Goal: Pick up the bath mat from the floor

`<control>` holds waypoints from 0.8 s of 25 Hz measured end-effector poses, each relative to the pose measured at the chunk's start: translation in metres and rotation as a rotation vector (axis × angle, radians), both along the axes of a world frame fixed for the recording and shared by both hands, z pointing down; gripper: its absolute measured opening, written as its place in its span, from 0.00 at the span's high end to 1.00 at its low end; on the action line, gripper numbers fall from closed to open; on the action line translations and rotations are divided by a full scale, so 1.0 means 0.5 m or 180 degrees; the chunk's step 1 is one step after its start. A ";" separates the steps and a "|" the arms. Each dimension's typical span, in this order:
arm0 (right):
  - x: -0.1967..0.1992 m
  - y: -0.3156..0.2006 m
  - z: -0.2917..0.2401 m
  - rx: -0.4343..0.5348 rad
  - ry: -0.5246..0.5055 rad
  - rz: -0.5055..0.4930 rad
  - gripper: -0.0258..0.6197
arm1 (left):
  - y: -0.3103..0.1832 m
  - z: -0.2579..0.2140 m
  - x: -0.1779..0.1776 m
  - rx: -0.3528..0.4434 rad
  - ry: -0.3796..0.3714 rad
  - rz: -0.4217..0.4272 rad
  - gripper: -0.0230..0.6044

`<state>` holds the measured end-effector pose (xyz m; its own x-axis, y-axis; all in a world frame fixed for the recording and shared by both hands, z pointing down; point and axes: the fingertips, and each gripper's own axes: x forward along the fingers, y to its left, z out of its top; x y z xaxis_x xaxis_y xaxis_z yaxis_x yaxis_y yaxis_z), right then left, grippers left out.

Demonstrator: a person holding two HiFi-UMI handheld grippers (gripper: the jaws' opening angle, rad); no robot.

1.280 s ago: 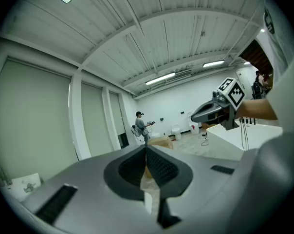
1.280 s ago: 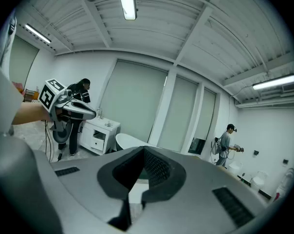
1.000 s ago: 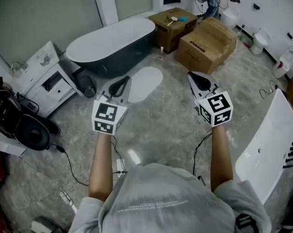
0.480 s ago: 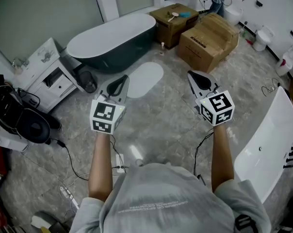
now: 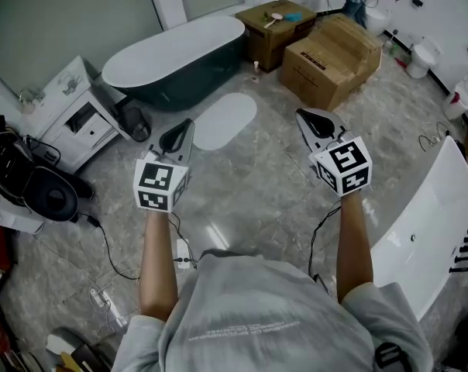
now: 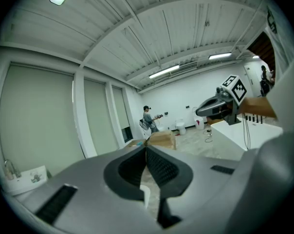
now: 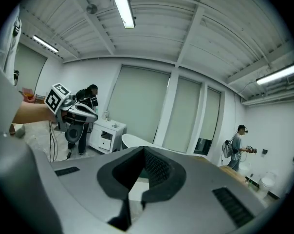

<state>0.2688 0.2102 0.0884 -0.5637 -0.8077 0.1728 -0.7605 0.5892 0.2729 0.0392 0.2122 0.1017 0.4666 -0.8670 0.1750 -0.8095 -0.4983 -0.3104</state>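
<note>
Hovering short of the bath mat point(image 5: 225, 120), left hand-held gripper point(image 5: 187, 124) and right hand-held gripper point(image 5: 301, 115) have jaws closed, empty.

Bath mat point(image 5: 225, 120): white, oval, plain. Lies flat and unfolded on grey marbled floor point(image 5: 257, 200), toward 12 o'clock in head view, just beside bathtub point(image 5: 172, 56), at its 5 o'clock.

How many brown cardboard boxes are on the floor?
2. A darker box stands just past the end of the bathtub, and a lighter box sits beside it, nearer the person. More could be hidden beyond the picture's edges.
</note>
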 end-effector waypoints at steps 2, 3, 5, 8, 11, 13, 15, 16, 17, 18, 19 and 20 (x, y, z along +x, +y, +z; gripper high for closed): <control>0.019 0.000 0.006 -0.0024 0.0004 -0.0028 0.94 | 0.004 -0.005 0.012 0.0016 0.0033 -0.0031 0.93; 0.027 0.000 0.007 -0.0039 -0.0026 -0.0046 0.94 | 0.005 -0.006 0.019 0.0017 0.0046 -0.0042 0.93; 0.044 -0.003 0.010 -0.0041 -0.0088 -0.0058 0.94 | 0.006 -0.002 0.031 0.0003 0.0055 -0.0060 0.93; 0.067 -0.006 0.008 0.0003 -0.0146 -0.0051 0.94 | 0.003 0.004 0.053 -0.0022 0.0047 -0.0053 0.93; 0.087 -0.011 0.001 0.0045 -0.0192 0.0003 0.94 | -0.002 0.005 0.069 -0.0038 0.0023 -0.0019 0.93; 0.095 -0.013 -0.004 0.0058 -0.0235 0.0032 0.94 | -0.006 0.004 0.075 -0.0037 0.0017 -0.0001 0.93; 0.102 -0.013 -0.009 0.0077 -0.0275 0.0033 0.94 | -0.008 -0.002 0.080 -0.0012 0.0040 -0.0002 0.93; 0.105 -0.013 -0.012 0.0092 -0.0285 0.0029 0.94 | -0.010 -0.006 0.082 0.0012 0.0068 -0.0012 0.93; 0.107 -0.014 -0.015 0.0109 -0.0288 0.0028 0.94 | -0.012 -0.012 0.083 0.0038 0.0103 -0.0023 0.93; 0.109 -0.015 -0.018 0.0123 -0.0288 0.0029 0.94 | -0.014 -0.017 0.083 0.0059 0.0139 -0.0029 0.93; 0.109 -0.015 -0.020 0.0130 -0.0289 0.0027 0.94 | -0.016 -0.021 0.083 0.0071 0.0168 -0.0031 0.93; 0.109 -0.015 -0.021 0.0127 -0.0291 0.0021 0.94 | -0.018 -0.024 0.083 0.0073 0.0185 -0.0029 0.91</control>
<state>0.3231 0.2025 0.0778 -0.5702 -0.8167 0.0886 -0.7872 0.5741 0.2253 0.0805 0.2031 0.0898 0.4676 -0.8747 0.1279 -0.8309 -0.4843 -0.2739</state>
